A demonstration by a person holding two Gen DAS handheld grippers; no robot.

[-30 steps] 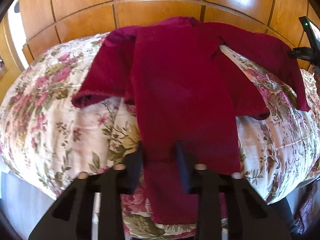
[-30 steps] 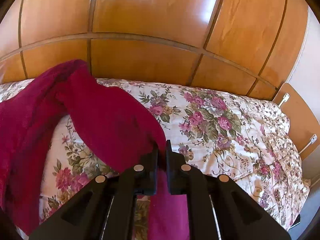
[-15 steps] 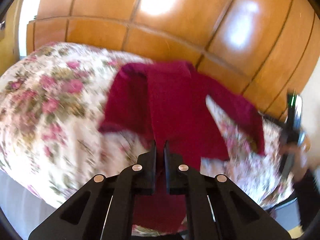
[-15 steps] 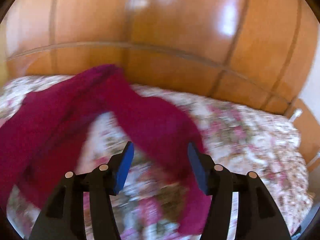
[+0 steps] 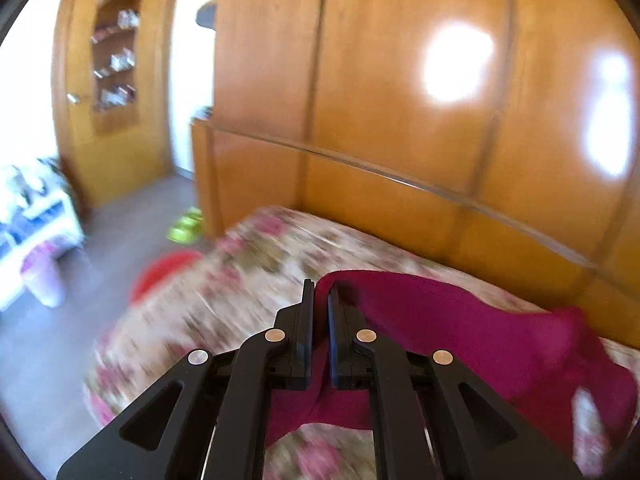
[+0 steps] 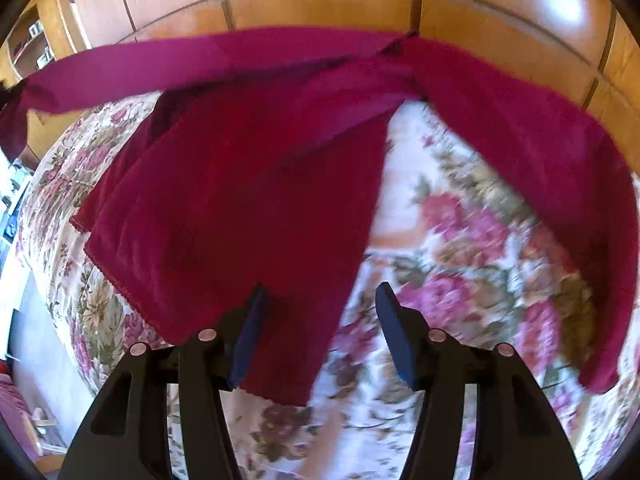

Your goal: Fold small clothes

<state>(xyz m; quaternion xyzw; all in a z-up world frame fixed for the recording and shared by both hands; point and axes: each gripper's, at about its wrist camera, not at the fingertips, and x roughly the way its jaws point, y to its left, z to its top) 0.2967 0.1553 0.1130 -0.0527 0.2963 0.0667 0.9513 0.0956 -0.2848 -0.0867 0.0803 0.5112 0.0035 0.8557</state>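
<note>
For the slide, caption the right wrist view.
Open right gripper above a crimson garment spread on a floral bedspread.

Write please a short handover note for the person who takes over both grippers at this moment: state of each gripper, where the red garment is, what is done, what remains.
Left gripper: shut on a fold of the red garment, cloth pinched between its pads and lifted off the bed.
Right gripper: open, empty, hovering over the garment's lower hem.
Garment: mostly spread on the floral bedspread before the wooden headboard; one sleeve trails to the right, another strip is pulled taut to the left.
Done: one side panel appears laid over the body.
Left: lay down the held part, fold in the right sleeve, then probably fold the length in half.
</note>
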